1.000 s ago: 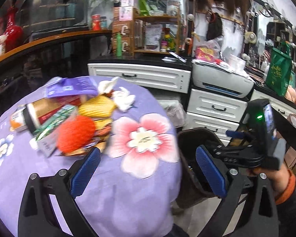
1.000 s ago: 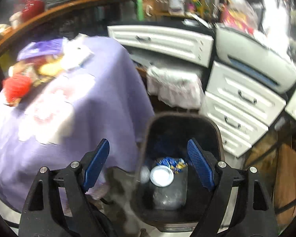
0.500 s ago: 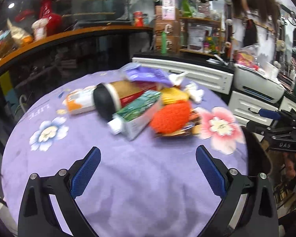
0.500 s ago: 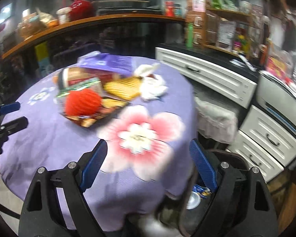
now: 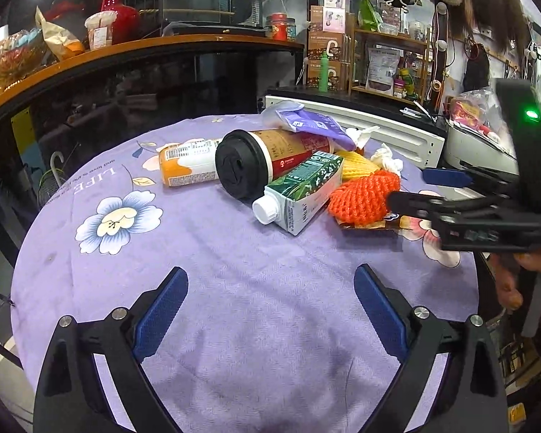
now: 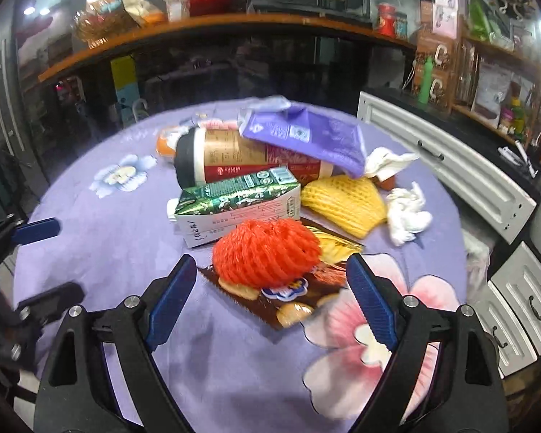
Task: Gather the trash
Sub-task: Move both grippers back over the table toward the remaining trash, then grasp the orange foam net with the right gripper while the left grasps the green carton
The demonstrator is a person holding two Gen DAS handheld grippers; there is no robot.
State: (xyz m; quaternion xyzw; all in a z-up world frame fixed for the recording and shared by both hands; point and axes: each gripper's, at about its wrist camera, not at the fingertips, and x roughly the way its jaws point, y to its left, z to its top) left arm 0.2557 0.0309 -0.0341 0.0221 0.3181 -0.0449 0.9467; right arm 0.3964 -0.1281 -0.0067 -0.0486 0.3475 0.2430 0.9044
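A heap of trash lies on the round table with the purple flowered cloth. It holds an orange foam net, a green and white carton, a black-lidded paper cup, an orange bottle, a yellow foam net, a purple pouch, white tissues and a brown snack wrapper. My right gripper stands open just in front of the orange net, nothing between its pads. My left gripper is open over bare cloth, short of the heap.
White drawer cabinets and a printer stand to the right of the table. A curved wooden counter with bags and a red vase runs behind it. A person's hand holds the right gripper at the table's right edge.
Both grippers have swung from the black bin beside the table over to the table top. The right one now faces the orange net up close. Both stayed open.
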